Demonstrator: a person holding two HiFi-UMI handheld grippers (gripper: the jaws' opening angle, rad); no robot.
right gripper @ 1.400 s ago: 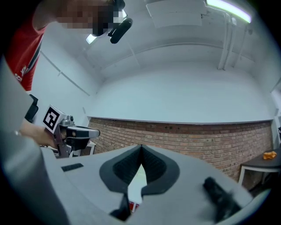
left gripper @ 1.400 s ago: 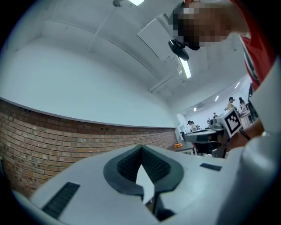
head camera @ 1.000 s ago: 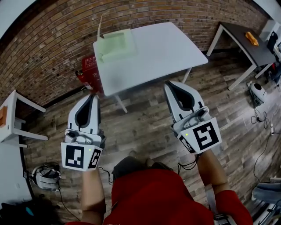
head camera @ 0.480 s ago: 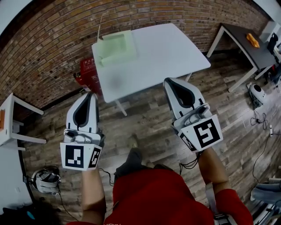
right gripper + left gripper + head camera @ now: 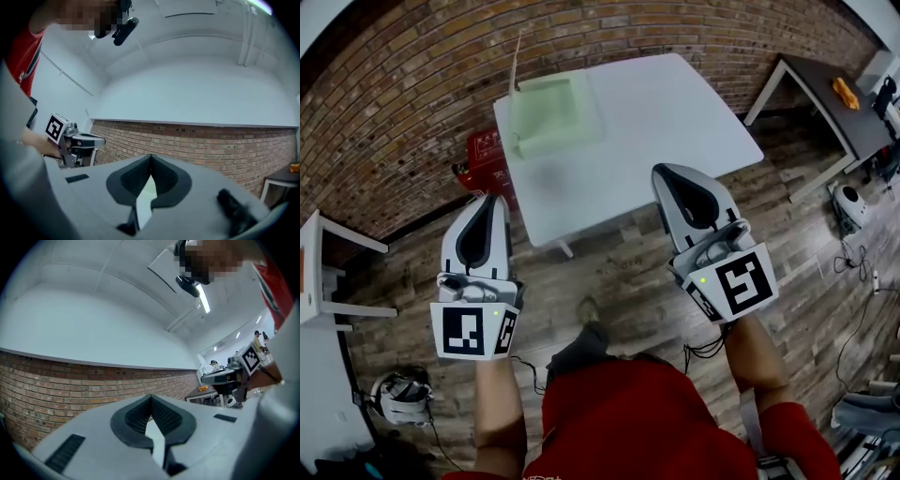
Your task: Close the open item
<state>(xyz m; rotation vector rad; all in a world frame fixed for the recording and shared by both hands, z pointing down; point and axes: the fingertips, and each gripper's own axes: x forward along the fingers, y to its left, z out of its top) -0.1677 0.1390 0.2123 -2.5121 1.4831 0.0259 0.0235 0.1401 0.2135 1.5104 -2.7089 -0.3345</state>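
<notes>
Well, open green box (image 5: 547, 112), white table (image 5: 661, 122)

Head view looks steeply down over the table (image 5: 656, 122); both gripper views look level, sharing its brick wall (image 5: 47, 385).

The table (image 5: 656, 122) stands ahead of you, its far edge toward the brick wall (image 5: 394, 94). The open box (image 5: 548, 112) sits at the table's far-left corner, with its lid (image 5: 517, 61) upright on the box's left side. A carton (image 5: 483, 155) lies on the floor left of the table, by the wall. Your left gripper (image 5: 492, 199) is over the floor, left of the near-left corner. Your right gripper (image 5: 667, 171) shows over the near edge. A second table (image 5: 834, 103) stands well off right, with a small object (image 5: 846, 92) on it.
</notes>
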